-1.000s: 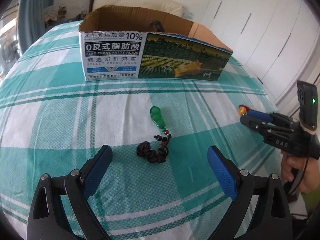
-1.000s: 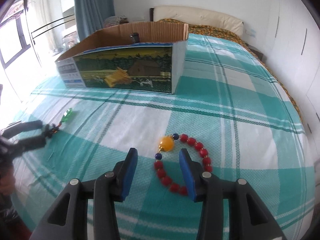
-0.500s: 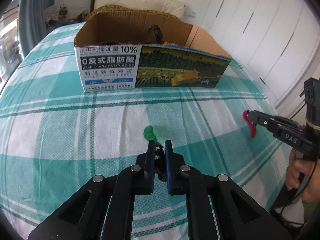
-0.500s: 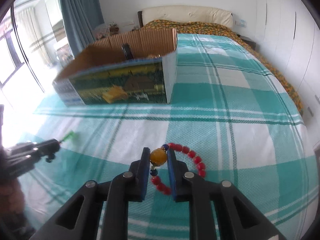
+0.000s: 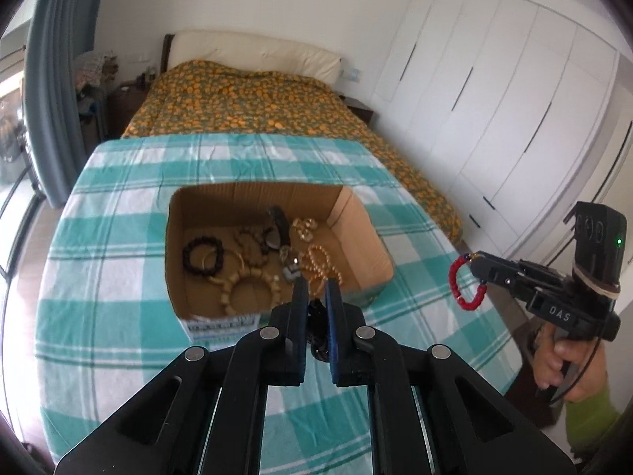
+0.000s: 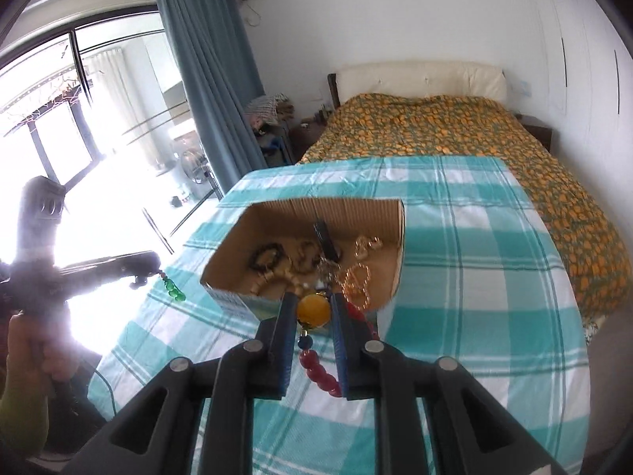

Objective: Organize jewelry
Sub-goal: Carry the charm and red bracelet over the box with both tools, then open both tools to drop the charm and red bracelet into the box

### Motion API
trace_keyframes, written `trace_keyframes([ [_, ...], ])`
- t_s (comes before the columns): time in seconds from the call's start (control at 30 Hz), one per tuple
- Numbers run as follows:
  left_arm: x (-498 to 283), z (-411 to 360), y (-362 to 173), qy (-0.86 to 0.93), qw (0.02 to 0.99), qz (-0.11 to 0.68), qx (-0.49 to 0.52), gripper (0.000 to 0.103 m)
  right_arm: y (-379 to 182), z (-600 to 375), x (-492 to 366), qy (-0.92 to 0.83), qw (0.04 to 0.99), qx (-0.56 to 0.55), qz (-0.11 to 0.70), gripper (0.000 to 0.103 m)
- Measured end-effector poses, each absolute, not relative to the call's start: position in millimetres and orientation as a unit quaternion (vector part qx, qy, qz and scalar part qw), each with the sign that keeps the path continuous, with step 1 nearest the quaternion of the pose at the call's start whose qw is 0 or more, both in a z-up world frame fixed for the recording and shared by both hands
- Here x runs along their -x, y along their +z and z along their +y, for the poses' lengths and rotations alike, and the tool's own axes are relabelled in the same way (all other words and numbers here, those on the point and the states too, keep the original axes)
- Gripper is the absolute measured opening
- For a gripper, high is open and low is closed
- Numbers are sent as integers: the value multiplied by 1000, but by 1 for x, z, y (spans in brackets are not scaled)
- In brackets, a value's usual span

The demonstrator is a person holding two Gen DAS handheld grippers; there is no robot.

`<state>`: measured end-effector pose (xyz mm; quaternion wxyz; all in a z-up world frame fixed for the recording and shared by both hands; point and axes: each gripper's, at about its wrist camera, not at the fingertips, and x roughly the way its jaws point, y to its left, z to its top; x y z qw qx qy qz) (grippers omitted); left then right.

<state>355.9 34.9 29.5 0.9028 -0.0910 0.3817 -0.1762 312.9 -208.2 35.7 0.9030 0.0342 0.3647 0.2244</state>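
An open cardboard box sits on the teal checked tablecloth and holds several bracelets and necklaces. My left gripper is shut on a dark knotted cord charm, raised just before the box's near wall; its green pendant dangles in the right wrist view. My right gripper is shut on the amber bead of a red bead bracelet, held in the air near the box's right corner. The bracelet also hangs from that gripper in the left wrist view.
The tablecloth covers a table whose far edge meets a bed with an orange patterned cover. White wardrobe doors stand at the right. A window and blue curtain are at the left.
Both grippers shut on their pieces, then lifted them off the cloth and rose well above the table toward the box, so its inside now shows.
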Motion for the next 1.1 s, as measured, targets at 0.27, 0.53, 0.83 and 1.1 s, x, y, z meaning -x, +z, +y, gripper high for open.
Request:
trace_keyframes([
  [0.27,-428,40,26,-143,909,384,70,7,69,-182,-384,237,909,-17,343,18],
  [0.53,-473,39,-44,-117,891,435,63,7,4,-165,-453,214,889,15,405,18],
  [0.83,-470,28,-81,-70,889,452,31,73,-71,-161,-479,170,871,28,460,55],
  [1.1,-452,21,-67,-31,903,428,6,98,-56,-160,-455,161,882,21,442,68],
])
